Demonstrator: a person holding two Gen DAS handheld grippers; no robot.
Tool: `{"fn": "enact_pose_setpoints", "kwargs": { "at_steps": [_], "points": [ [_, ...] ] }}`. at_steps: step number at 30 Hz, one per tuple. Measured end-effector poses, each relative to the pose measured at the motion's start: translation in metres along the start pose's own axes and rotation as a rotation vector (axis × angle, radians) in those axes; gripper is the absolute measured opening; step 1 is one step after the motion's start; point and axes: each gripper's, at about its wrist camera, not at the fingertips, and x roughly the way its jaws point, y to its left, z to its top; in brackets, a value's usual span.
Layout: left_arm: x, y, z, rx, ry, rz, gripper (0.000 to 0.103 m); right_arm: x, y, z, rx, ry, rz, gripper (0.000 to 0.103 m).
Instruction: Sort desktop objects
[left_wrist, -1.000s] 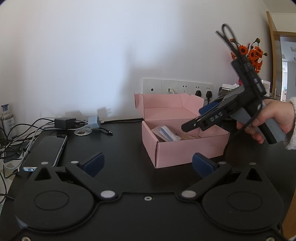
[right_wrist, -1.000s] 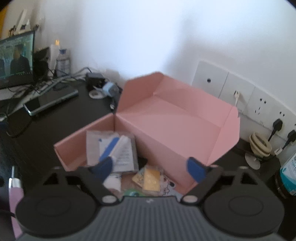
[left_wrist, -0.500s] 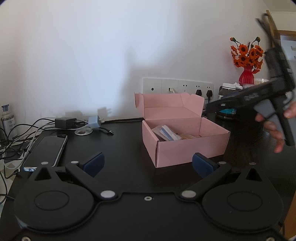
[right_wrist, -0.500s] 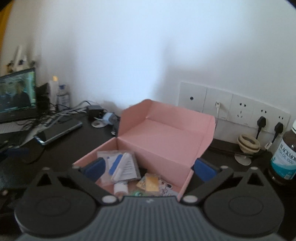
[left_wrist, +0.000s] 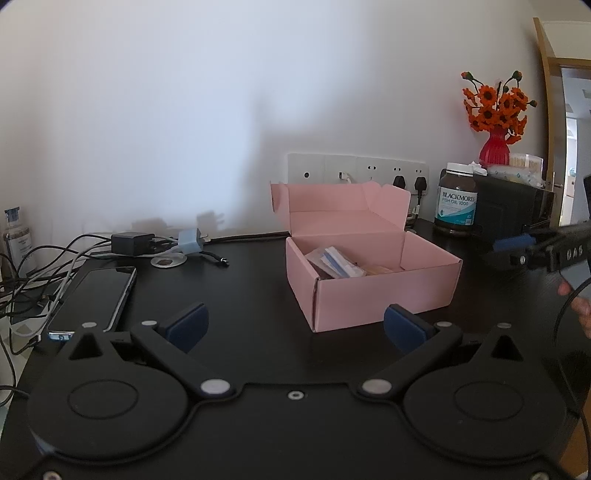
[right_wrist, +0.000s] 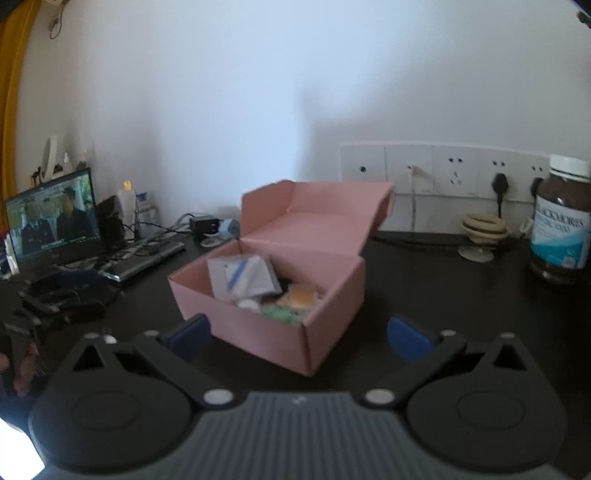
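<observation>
Both my claws gape empty — right claw (right_wrist: 299, 334) faces the pink box (right_wrist: 280, 295) just ahead; thin, crushable card, so I'd pinch its lid flap (right_wrist: 317, 206).

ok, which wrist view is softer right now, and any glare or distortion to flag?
Right wrist view is softer: pink box contents and the bottle label smear, and a blown-out white patch sits at the bottom-left corner. Left wrist view is sharp: bottle label readable, box edges crisp. Both show fisheye bowing and dark corners; soft shadows fall on the wall.
</observation>
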Motion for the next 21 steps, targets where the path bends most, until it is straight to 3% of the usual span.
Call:
{"fn": "enact_pose_setpoints", "kwargs": {
  "at_steps": [8,12,21],
  "points": [
    [0.001,0.0,0.0,0.0,0.007,0.008,0.103,0.0,-0.004,-0.021,0.001,0.018,-0.034,0.102],
    [0.002,0.001,0.0,-0.003,0.01,0.013,0.103,-0.002,-0.002,-0.022,-0.001,-0.013,-0.042,0.102],
    [0.002,-0.001,0.0,0.009,0.014,0.028,0.103,0.005,-0.008,-0.022,0.04,0.048,-0.042,0.102]
  ]
}}
